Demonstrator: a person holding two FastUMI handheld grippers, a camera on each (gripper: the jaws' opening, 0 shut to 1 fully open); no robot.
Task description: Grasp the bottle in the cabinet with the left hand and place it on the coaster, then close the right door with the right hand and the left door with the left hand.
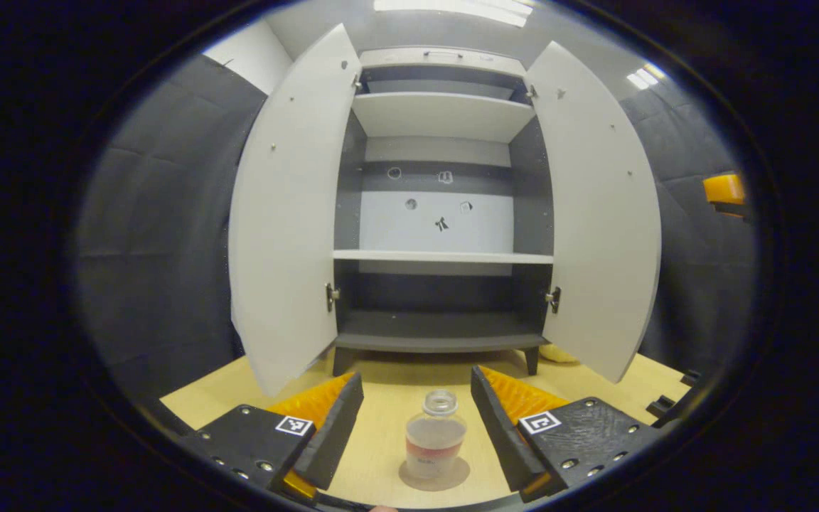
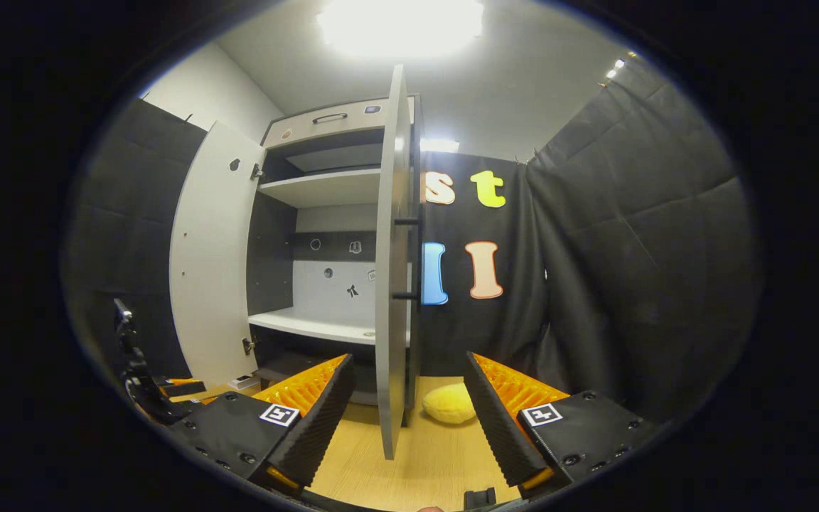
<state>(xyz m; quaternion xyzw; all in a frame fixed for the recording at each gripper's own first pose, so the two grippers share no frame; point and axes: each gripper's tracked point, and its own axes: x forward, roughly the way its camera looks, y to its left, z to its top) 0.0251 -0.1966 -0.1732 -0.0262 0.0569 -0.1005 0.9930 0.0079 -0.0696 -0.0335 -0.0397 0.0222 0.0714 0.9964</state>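
Left gripper view has the bottle [image 1: 436, 434] standing upright on the round coaster [image 1: 435, 475], on the wooden tabletop [image 1: 395, 398] near the camera. The bottle is clear, with a band around its lower half whose print is too small to make out; I cannot tell whether it has a cap. The left gripper [image 1: 416, 405] is spread wide, its two fingers standing apart on either side of the bottle and touching neither it nor the coaster. Farther off stands the cabinet [image 1: 443, 213] with both doors swung open: the left door [image 1: 288, 213] and the right door [image 1: 598, 213]. Its shelves are bare; small marks on the back panel are too faint to identify. A yellow soft object [image 1: 559, 353] peeks out below the right door, mostly hidden by it. At the far right edge, part of the other gripper [image 1: 726, 192] is cut off by the view's rim.

Right gripper view looks at the right door [image 2: 392, 270] edge-on, just ahead and between the fingers of the right gripper [image 2: 409, 398], which is released and holds nothing; the door's lower edge sits in the gap without contact that I can confirm. A dark handle [image 2: 409, 259] shows on the door's outer face. The yellow soft object [image 2: 450, 403] lies on the tabletop [image 2: 424, 462] right of the door. The left door [image 2: 210, 263] stands open at the far left, and part of the left gripper [image 2: 143, 384] is dim and hard to read at the lower left.
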